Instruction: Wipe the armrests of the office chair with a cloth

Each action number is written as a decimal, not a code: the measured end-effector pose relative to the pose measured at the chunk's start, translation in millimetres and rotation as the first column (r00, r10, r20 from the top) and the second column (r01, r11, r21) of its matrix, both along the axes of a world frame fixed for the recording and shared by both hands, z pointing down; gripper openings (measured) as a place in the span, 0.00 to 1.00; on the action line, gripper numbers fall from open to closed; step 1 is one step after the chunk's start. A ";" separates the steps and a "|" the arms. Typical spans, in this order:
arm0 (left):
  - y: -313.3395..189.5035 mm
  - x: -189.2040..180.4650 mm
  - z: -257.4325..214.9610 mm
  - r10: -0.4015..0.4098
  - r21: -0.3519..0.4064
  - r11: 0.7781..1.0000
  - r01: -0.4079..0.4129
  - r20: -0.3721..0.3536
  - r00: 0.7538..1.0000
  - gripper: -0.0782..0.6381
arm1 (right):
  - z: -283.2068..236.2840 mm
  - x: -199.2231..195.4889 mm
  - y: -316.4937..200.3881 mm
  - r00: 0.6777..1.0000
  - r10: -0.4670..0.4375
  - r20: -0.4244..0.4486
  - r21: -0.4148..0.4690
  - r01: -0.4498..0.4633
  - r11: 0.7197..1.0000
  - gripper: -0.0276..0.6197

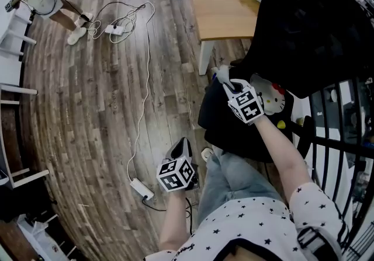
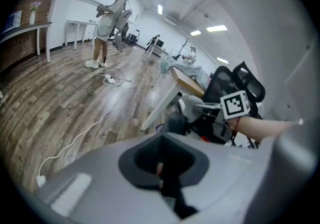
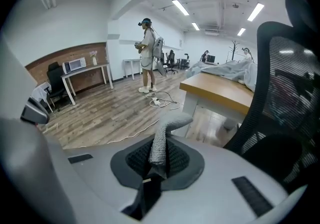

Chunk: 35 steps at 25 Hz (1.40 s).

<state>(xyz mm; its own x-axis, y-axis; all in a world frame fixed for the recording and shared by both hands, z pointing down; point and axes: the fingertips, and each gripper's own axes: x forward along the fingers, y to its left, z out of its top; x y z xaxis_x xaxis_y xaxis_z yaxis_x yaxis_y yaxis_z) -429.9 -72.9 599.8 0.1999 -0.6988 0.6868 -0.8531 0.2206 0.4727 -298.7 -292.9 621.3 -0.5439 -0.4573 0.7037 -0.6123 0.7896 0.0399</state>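
**Grey cloth [image 3: 161, 143] brought up to black office chair [image 1: 304, 38]**
At left, the left gripper [image 1: 182, 148] is held idle over the wooden floor [image 1: 87, 108], jaws together on nothing. To its right, the cloth is pinched in the right gripper [image 1: 232, 86] at the chair's near-left edge, its free end upright and touching nothing. For a good wipe, that end would best be laid flat on the armrest and drawn along its length.

An open-plan office; a wood-topped desk [image 1: 225, 11] at one o'clock, a black mesh office chair [image 1: 315, 32] at two, more desks [image 3: 90, 69] along the brick wall [image 3: 55, 60], strip lights [image 3: 180, 6] overhead.
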 end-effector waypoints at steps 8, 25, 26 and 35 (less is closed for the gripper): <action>-17.9 8.5 12.3 0.013 -0.024 1.000 -0.013 -0.009 1.000 0.11 | 10.5 10.9 -39.4 0.999 0.005 -0.034 0.010 -0.005 1.000 0.09; -19.3 23.5 29.6 0.024 -0.081 0.996 -0.025 -0.014 1.000 0.11 | 91.9 -0.6 -32.0 0.990 -0.057 -0.127 -0.133 0.040 0.990 0.08; -18.5 23.6 29.9 0.024 -0.082 0.996 -0.025 -0.015 1.000 0.11 | 92.3 -0.9 -32.6 0.992 -0.046 -0.120 -0.137 0.029 0.990 0.08; -18.4 26.9 28.7 0.024 -0.076 0.997 -0.026 -0.024 0.999 0.11 | 94.0 -5.1 -33.6 0.995 -0.020 -0.102 -0.131 0.006 0.991 0.08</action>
